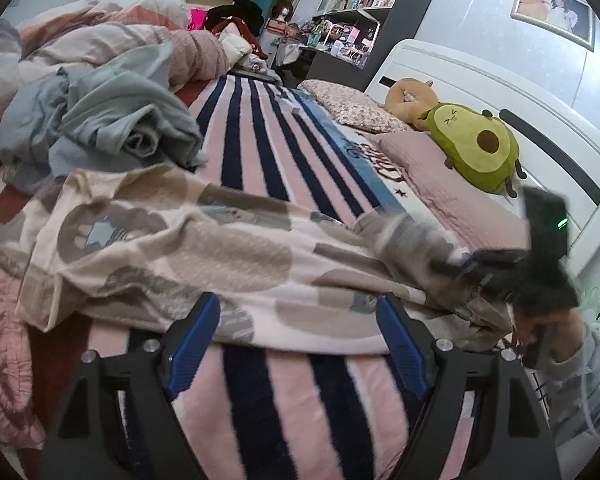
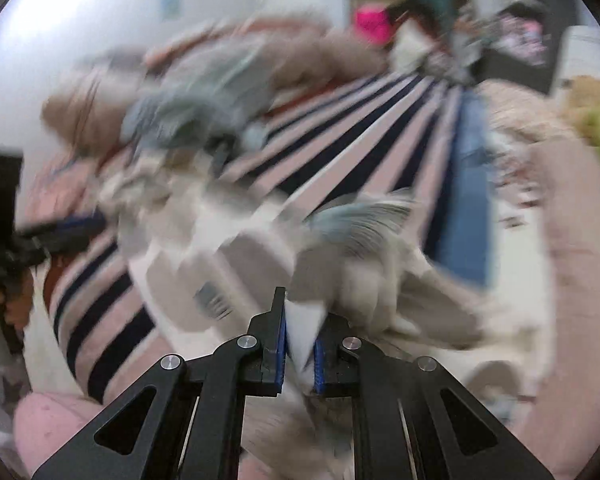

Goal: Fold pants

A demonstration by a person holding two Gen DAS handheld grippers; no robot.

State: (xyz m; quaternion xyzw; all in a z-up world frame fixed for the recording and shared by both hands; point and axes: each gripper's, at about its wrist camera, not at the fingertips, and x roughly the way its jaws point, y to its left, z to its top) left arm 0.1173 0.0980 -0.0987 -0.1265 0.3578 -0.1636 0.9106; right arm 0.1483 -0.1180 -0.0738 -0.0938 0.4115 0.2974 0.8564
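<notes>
The pants are cream with grey and tan patches and lie across the striped bed in the left wrist view. My left gripper is open, its blue pads just short of the pants' near edge, holding nothing. My right gripper is shut on a fold of the pants. It also shows in the left wrist view, blurred, at the pants' right end. The right wrist view is heavily motion-blurred.
A pink and navy striped blanket covers the bed. A pile of blue-grey clothes and bedding lies at the left. Pillows and an avocado plush sit by the white headboard at the right.
</notes>
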